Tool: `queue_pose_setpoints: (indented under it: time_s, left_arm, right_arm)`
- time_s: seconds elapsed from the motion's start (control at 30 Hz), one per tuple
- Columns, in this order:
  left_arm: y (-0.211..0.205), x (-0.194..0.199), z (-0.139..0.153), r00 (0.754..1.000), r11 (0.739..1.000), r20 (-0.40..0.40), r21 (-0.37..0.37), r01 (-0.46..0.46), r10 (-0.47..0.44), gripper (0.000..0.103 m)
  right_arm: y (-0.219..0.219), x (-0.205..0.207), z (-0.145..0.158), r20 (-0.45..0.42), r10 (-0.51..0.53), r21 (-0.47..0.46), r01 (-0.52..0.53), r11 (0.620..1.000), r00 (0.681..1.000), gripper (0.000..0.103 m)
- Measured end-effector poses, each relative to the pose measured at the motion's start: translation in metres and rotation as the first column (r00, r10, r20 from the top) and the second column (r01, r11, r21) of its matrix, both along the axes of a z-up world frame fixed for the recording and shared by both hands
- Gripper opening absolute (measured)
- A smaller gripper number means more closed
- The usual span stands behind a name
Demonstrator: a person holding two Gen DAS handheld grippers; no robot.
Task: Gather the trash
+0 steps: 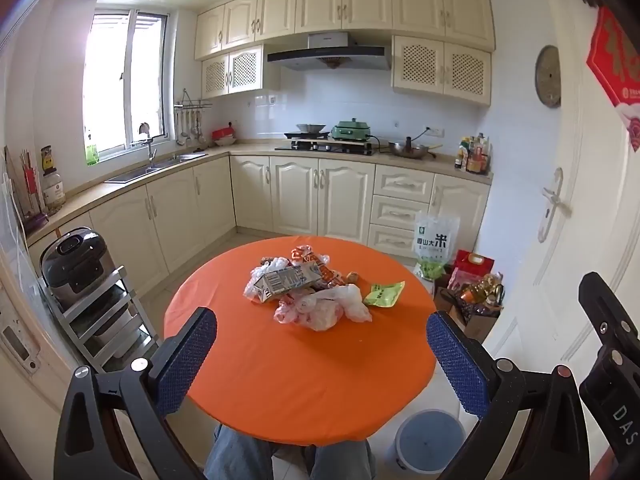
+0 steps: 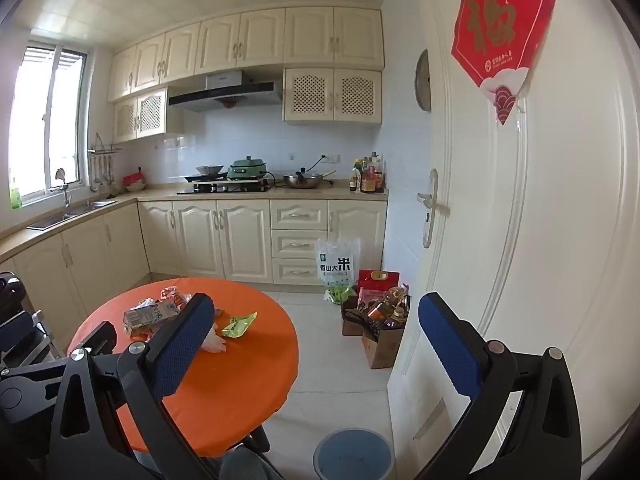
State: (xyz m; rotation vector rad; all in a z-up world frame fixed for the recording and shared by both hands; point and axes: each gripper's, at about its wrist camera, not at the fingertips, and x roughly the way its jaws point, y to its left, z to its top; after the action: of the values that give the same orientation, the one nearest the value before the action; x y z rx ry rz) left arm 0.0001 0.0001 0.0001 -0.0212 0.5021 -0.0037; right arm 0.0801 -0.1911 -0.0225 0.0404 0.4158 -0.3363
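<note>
A pile of trash lies mid-table on the round orange table (image 1: 280,380): a grey milk carton (image 1: 284,280), orange snack wrappers (image 1: 316,260), crumpled white plastic bags (image 1: 324,308) and a green packet (image 1: 384,294). A blue-grey trash bin (image 1: 430,444) stands on the floor right of the table. My left gripper (image 1: 320,332) is open and empty, held above the table's near half. My right gripper (image 2: 316,320) is open and empty, right of the table above the floor. The carton (image 2: 150,316), green packet (image 2: 240,324) and bin (image 2: 354,456) show in the right wrist view.
A white door (image 2: 500,240) is close on the right. Boxes and bags of groceries (image 2: 376,316) and a rice sack (image 2: 338,268) sit on the floor by the cabinets. A metal rack with a rice cooker (image 1: 76,268) stands left of the table. My knees (image 1: 288,460) are under the table edge.
</note>
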Motion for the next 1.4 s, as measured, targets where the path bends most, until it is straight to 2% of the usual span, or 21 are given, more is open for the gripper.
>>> queue_pose_setpoints:
  time_s: [0.2, 0.33, 0.67, 1.4]
  left_arm:
    - [0.002, 0.003, -0.001, 1.000, 1.000, 0.017, -0.012, -0.002, 0.002, 0.102]
    - [-0.006, -0.012, 0.004, 0.999, 1.000, 0.052, 0.004, 0.001, -0.001, 0.102]
    - [0.005, -0.008, 0.005, 1.000, 1.000, 0.013, -0.006, 0.012, -0.012, 0.102]
    - [0.006, -0.005, 0.005, 1.000, 1.000, 0.013, -0.021, 0.015, -0.015, 0.102]
  right_arm:
    - [-0.001, 0.002, -0.001, 0.008, -0.003, 0.001, 0.003, 1.000, 1.000, 0.103]
    - [-0.003, -0.004, 0.001, 0.006, -0.009, 0.003, 0.009, 1.000, 1.000, 0.103]
    - [0.007, -0.006, -0.003, 0.004, -0.005, 0.003, 0.005, 1.000, 1.000, 0.103]
    - [0.006, -0.008, 0.000, -0.001, -0.010, -0.016, 0.010, 1.000, 1.000, 0.103]
